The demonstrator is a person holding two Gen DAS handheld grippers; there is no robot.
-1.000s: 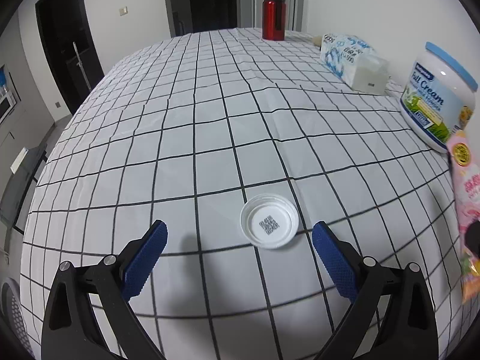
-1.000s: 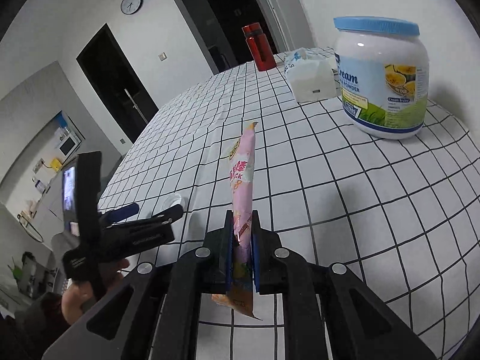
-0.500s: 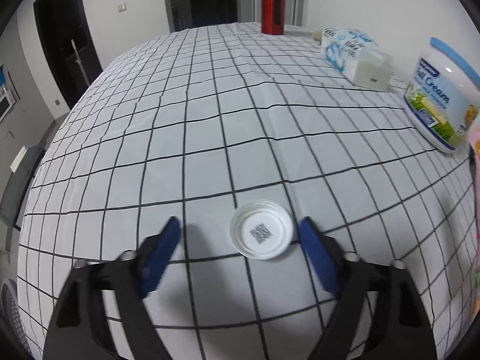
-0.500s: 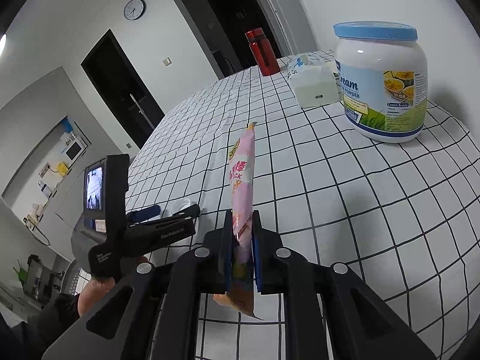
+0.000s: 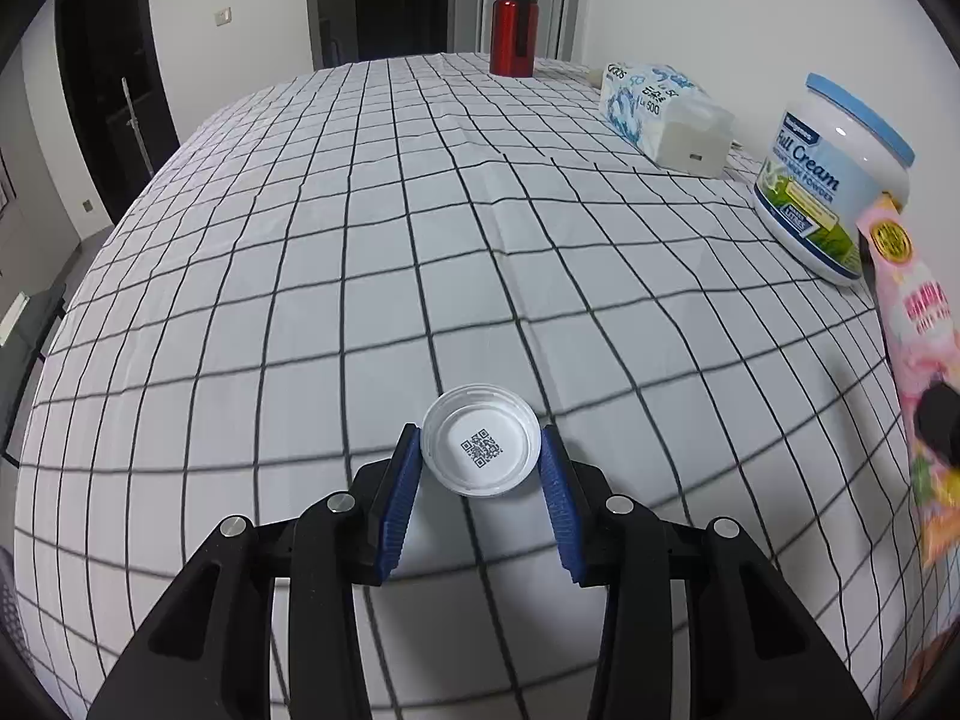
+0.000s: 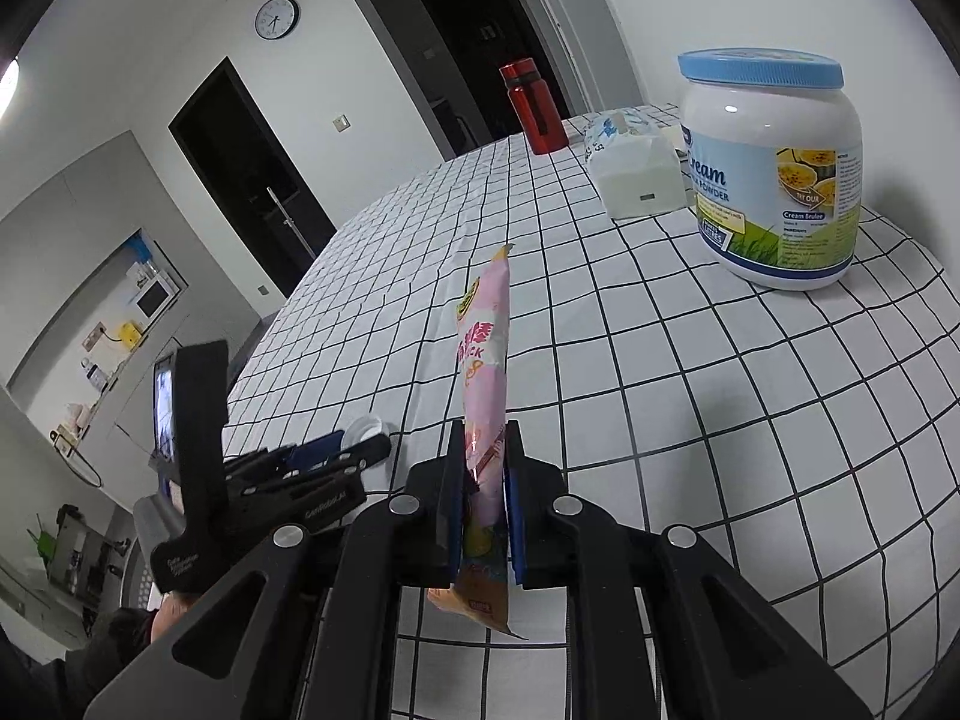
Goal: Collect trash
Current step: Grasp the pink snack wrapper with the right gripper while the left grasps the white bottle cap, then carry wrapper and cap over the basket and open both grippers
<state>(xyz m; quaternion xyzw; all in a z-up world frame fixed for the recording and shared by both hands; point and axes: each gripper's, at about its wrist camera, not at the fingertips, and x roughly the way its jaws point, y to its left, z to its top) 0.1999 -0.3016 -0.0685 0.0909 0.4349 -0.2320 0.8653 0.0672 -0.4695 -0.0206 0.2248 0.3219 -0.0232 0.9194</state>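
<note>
A white plastic lid (image 5: 480, 447) with a QR code inside lies open side up on the checked tablecloth (image 5: 420, 228). My left gripper (image 5: 480, 456) is shut on it, both blue pads touching its rim. The lid also shows in the right wrist view (image 6: 363, 431), at the left gripper's tips. My right gripper (image 6: 485, 450) is shut on a pink snack wrapper (image 6: 485, 354) and holds it upright above the table. The wrapper also shows at the right edge of the left wrist view (image 5: 918, 360).
A milk powder tub (image 5: 831, 180) stands at the right, a tissue pack (image 5: 660, 114) behind it, and a red bottle (image 5: 513, 25) at the table's far end. The same tub (image 6: 774, 168), tissue pack (image 6: 636, 174) and bottle (image 6: 534, 107) show in the right wrist view.
My left gripper moved forward around the lid and closed its jaws onto the rim. My right gripper kept hold of the wrapper and shifted only slightly.
</note>
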